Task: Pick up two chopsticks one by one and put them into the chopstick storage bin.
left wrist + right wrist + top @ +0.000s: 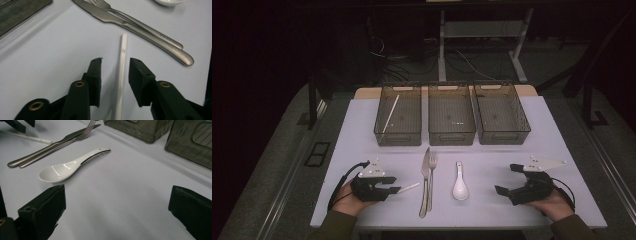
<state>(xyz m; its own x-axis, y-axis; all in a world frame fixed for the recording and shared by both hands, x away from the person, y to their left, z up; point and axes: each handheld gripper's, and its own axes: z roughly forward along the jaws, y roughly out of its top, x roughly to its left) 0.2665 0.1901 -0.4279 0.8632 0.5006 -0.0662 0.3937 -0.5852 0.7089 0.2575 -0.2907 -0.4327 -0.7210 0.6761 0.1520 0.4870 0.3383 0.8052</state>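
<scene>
1. The high view is taking in the whole table [362,150]: three smoked-plastic bins along the far edge, the left bin [397,121] holding a white chopstick [390,114] that is leaning across it, the middle bin [451,120] and the right bin [501,120] beside it.
2. The left gripper view is giving the close detail: a second white chopstick [121,75] is lying flat on the table, running lengthwise between the two black jaws of the left gripper [115,65], with a small dark mark near its far end that is too small to read.
3. That same chopstick [408,188] is lying at the near left of the table, just left of the table knife [425,181] and the fork [431,180], which are lying side by side and touching.
4. The right gripper view is showing the white ceramic soup spoon [70,166] bowl-up, near the knife and fork yet apart from them, with the bin walls beyond.
5. The left gripper's jaws are standing a little apart, a gap showing on each side of the chopstick; neither pad is pressing on it.
6. The right gripper [117,202] is resting at the near right of the table with its jaws spread wide over bare tabletop, gripping nothing.
7. No brand or readable writing is showing anywhere.
</scene>
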